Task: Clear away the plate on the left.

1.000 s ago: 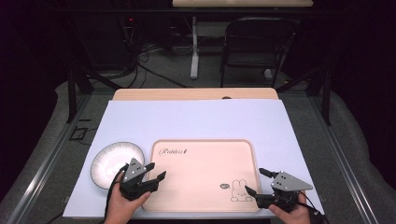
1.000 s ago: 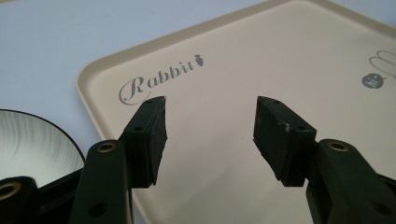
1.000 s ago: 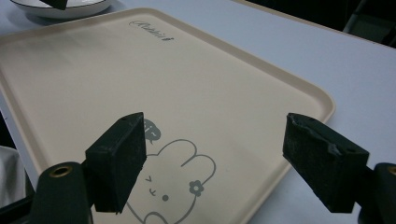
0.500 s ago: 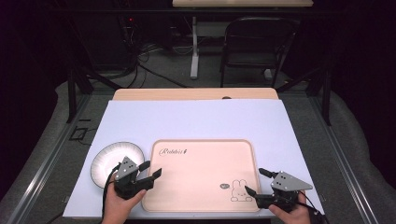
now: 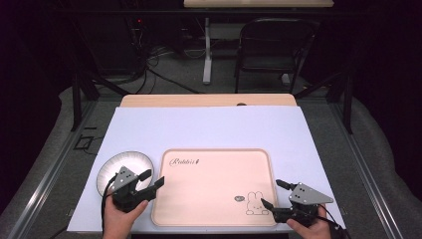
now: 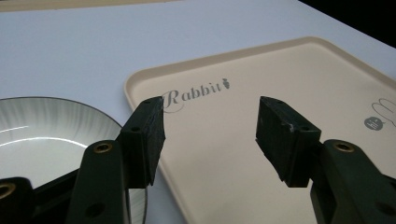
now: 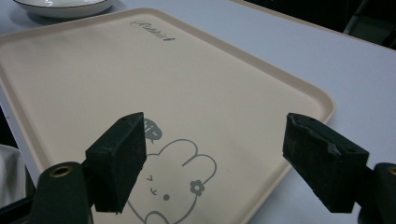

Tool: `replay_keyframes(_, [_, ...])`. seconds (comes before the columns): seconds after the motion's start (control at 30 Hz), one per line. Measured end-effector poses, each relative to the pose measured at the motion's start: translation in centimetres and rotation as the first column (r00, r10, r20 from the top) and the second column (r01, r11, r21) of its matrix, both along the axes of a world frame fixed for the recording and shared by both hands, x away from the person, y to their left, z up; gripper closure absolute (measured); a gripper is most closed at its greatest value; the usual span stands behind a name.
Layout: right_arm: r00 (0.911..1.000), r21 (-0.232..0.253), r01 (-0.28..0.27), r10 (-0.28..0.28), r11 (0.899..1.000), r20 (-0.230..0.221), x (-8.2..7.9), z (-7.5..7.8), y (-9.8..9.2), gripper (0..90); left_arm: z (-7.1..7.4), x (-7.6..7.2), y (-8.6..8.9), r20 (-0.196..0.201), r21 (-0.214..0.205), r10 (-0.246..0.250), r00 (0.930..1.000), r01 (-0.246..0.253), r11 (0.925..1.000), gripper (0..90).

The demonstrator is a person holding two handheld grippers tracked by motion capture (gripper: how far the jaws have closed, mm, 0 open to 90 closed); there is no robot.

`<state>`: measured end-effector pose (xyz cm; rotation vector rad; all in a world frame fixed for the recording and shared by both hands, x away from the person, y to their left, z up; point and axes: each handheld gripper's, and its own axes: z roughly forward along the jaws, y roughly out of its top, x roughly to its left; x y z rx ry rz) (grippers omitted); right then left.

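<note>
Both tongs gape wide and empty: left tongs (image 5: pixel 148 180) over the tray's (image 5: pixel 214 199) edge, right tongs (image 5: pixel 274 194) likewise.

left gripper (image 5: pixel 153 179) fingers spread, hand-held low | right gripper (image 5: pixel 272 193) fingers spread, hand-held low

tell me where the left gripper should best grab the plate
Probably the plate by its raised rim on the near right, next to the left gripper, whose jaws stand open. The rim is thin and stands off the table; the tray crowds the right side.
</note>
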<state>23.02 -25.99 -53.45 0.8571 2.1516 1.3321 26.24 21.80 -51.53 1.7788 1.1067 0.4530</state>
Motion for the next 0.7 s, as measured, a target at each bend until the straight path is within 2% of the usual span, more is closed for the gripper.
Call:
replay_keyframes(0.1, [1.0,0.0,0.001,-0.001,1.0,0.001,0.0,0.0,0.0,20.9,0.3,-0.1,0.5,0.006,-0.01,0.027,0.9996,-0.027,0.9996,41.6])
replay_keyframes(0.2, [1.0,-0.001,0.0,0.0,1.0,0.003,0.0,0.0,0.0,20.9,0.8,-0.3,1.7,0.023,-0.017,0.078,0.9967,-0.078,0.9968,41.7])
replay_keyframes(0.33, [1.0,-0.001,0.001,-0.001,1.0,0.003,0.0,0.0,0.0,20.9,1.0,-0.4,2.9,0.012,-0.033,0.122,0.9925,-0.121,0.9921,41.7])
replay_keyframes(0.53, [1.0,0.0,0.001,-0.001,1.0,0.002,0.0,0.0,0.0,20.9,0.8,-0.5,4.5,-0.01,-0.024,0.171,0.9852,-0.171,0.985,41.4])
replay_keyframes(0.7, [1.0,-0.001,0.001,-0.001,1.0,0.002,0.0,0.0,0.0,20.9,0.9,-0.6,5.4,-0.008,-0.032,0.203,0.9791,-0.204,0.9785,41.4])
